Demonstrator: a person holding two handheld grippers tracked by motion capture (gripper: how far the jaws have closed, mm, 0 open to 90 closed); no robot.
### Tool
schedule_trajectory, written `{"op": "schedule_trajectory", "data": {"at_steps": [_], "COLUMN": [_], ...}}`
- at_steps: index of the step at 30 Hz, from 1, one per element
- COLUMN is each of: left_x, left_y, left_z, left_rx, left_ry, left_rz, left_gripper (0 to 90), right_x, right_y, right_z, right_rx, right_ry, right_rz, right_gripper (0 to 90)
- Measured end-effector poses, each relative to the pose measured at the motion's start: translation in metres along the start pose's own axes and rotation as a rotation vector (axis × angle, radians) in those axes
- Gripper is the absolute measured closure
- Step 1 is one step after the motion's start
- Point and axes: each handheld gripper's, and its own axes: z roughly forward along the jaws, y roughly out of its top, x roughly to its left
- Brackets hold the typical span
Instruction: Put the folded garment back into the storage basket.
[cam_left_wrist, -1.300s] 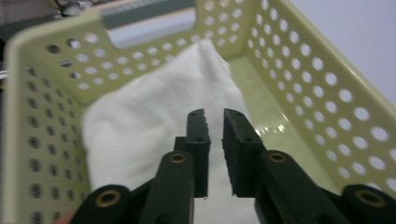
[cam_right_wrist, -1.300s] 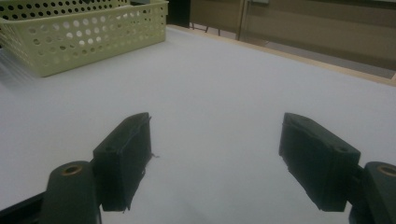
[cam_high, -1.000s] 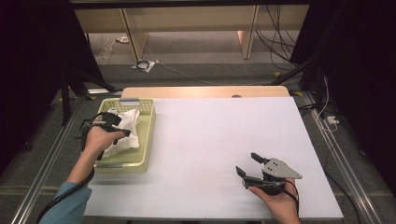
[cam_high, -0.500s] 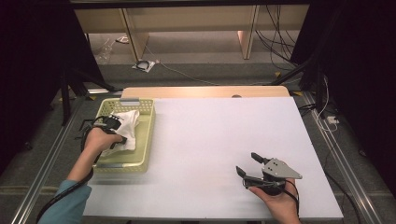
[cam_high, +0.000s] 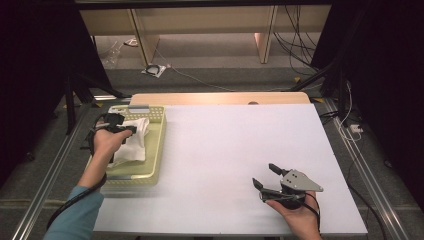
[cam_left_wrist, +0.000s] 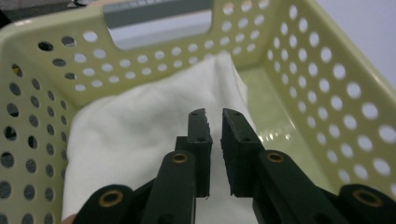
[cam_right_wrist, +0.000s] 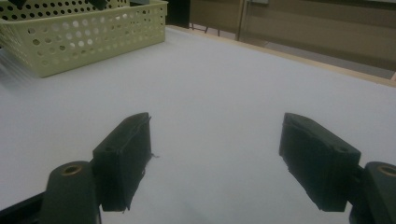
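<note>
— Looking at the left of the high view: where is the white cloth (cam_high: 134, 142)?

— Inside the yellow basket (cam_high: 155, 150), with the left gripper (cam_left_wrist: 214, 122) over it. Its jaws have just been opening, a narrow gap between them, nothing pinched.

— And the right gripper (cam_high: 266, 175)?

— Lower right, resting on the white table (cam_high: 225, 145), jaws spread wide and empty, well apart from the basket.

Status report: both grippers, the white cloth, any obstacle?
Left gripper just opening slightly, nothing clamped, above white cloth inside perforated yellow-green plastic basket. Right gripper open over white table. Nothing in the way.
</note>
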Motion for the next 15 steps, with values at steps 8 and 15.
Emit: {"op": "schedule_trajectory", "data": {"at_steps": [8, 15], "left_x": [-0.003, -0.011], "left_y": [0.006, 0.002], "left_z": [0.020, 0.042], "left_rx": [0.017, 0.115], "left_ry": [0.030, 0.051], "left_rz": [0.022, 0.091], "left_gripper": [78.1, 76.7], "right_x": [-0.001, 0.000], "right_y": [-0.001, 0.000], "right_z": [0.001, 0.000], "right_rx": [-0.003, -0.004], "right_ry": [0.003, 0.004], "right_rz": [0.003, 0.004], "right_gripper": [25.9, 25.9]}}
